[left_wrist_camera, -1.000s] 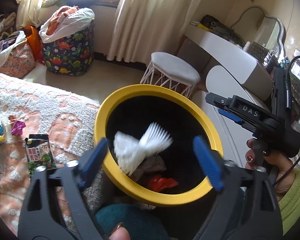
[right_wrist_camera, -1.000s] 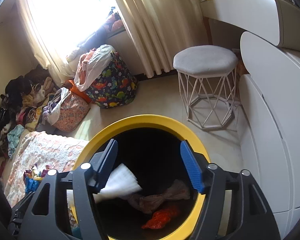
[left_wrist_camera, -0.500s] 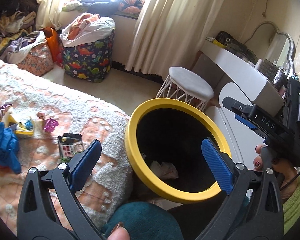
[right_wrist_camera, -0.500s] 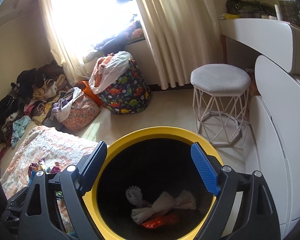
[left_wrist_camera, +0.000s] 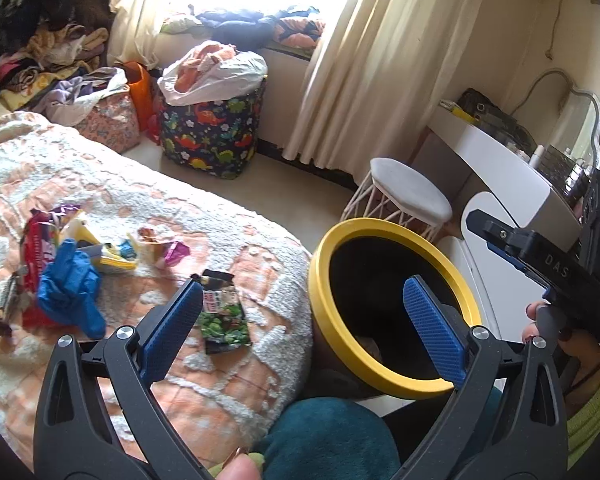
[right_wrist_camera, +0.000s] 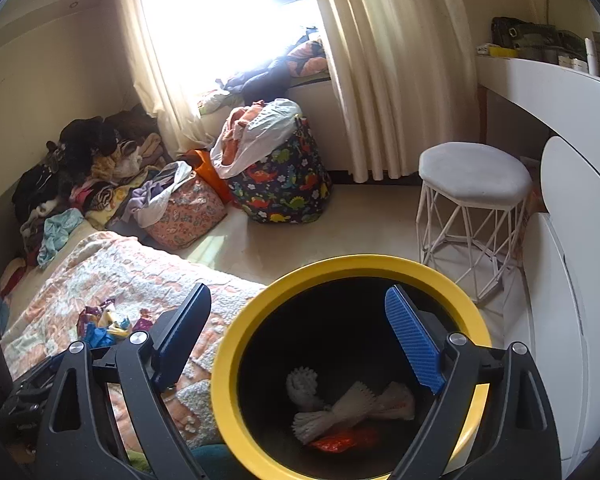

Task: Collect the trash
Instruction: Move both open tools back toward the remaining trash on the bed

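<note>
- Left gripper: fingers spread wide, nothing between them.
- Right gripper: fingers opening, nothing between them; they hang over the bin, whose yellow rim sits at the 6 o'clock edge of the right wrist view.
- Bin contents: white paper fans and a red-orange scrap lie at the bottom.
- Remaining trash lies on the bed, outside the bin.
- Nearest item: a snack packet, flat on the bedspread, touching nothing else. In the left wrist view it lies just right of the left finger tip, at about 10 o'clock from the midpoint between the fingers.
- Packet long axis: runs roughly 12 to 6 o'clock, slightly tilted, near parallel to the fingers.
- Judgement: the left gripper is the nearer; a roll of the wrist would set the fingers across the packet's short side.
- Packet appearance: dark, glossy, green print on the lower half, red label above, top edge torn.
- Further trash at 9 o'clock: a blue glove, a red wrapper and small coloured wrappers, clustered.
</note>
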`<state>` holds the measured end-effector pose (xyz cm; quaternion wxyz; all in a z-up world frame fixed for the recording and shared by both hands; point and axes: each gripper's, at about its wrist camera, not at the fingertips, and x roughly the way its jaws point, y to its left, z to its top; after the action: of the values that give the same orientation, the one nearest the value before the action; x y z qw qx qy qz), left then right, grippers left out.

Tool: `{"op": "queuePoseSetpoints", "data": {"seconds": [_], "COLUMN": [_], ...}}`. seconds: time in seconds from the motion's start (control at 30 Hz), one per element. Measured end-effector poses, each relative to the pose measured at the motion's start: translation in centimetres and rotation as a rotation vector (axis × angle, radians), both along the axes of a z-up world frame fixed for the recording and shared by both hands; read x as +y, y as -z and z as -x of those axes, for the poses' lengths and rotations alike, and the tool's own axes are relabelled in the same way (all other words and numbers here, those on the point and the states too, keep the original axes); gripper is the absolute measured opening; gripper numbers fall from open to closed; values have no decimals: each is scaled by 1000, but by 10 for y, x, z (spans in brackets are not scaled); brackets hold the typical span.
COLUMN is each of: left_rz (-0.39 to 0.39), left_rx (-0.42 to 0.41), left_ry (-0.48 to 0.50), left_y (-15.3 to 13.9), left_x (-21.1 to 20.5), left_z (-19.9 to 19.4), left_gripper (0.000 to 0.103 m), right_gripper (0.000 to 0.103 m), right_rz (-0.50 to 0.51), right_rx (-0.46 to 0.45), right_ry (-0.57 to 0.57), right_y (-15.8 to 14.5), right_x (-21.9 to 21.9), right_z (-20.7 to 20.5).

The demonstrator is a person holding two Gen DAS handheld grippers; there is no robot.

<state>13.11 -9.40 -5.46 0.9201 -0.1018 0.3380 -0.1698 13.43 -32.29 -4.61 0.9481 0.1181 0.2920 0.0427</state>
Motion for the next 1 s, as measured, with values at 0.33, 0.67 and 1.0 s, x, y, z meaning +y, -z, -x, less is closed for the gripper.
{"op": "queuePoseSetpoints", "data": {"seconds": [0.33,0.67,1.0], "left_rz": [-39,-8,40], "left_rx": [-41,-20,12], "left_ry": [-107,-235,-356], "left_y": [-7,-7,2], "left_x": [39,96,154], "left_z": [7,7,8], "left_gripper": [92,92,92], "right_gripper": [88,88,88], "right_rz": [22,67,96], "right_rx": [-3,21,51], "right_ry": [-110,-242,-342], "right_y": [1,11,20], "right_x": [47,105,154], "right_z": [3,7,12]}}
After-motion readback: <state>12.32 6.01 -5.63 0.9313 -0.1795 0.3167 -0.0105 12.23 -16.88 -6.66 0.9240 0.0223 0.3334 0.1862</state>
